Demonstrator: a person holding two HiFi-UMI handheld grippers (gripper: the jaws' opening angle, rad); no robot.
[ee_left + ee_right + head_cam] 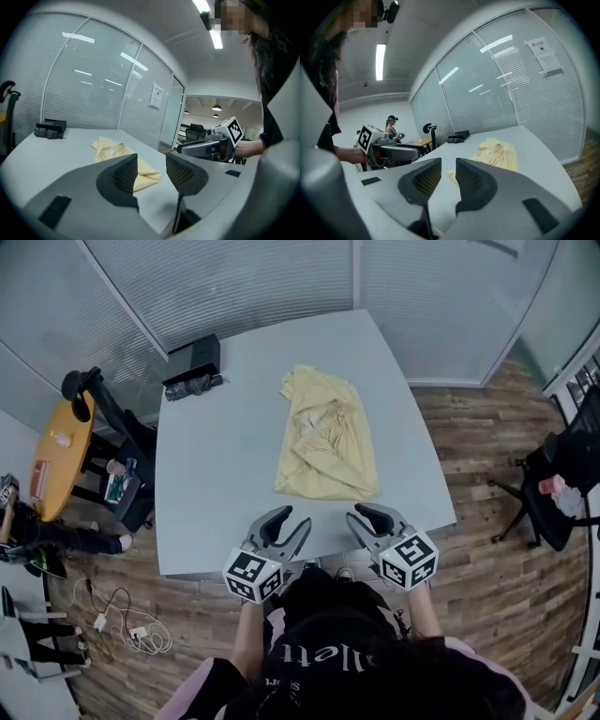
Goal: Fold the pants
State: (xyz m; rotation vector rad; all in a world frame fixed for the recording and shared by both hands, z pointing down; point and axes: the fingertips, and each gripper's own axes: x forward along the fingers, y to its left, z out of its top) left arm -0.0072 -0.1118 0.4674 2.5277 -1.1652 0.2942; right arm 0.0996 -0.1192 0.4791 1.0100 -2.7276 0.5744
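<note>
Pale yellow pants (pixel 326 432) lie folded into a rough rectangle on the grey table (pixel 216 484), right of its middle. Both grippers hover over the table's near edge, short of the pants and not touching them. My left gripper (pixel 289 521) has its jaws well apart with nothing between them; past them lie the pants (pixel 110 150). My right gripper (pixel 361 518) shows a narrower gap, also empty, and the pants (pixel 499 152) lie beyond it. In the gripper views, the left gripper (pixel 151 168) and right gripper (pixel 448 176) each point along the tabletop.
A black box (pixel 192 357) and a dark bundle (pixel 192 387) sit at the table's far left corner. A yellow round table (pixel 58 460) and chairs stand to the left, an office chair (pixel 553 493) to the right. Cables (pixel 122 624) lie on the wooden floor.
</note>
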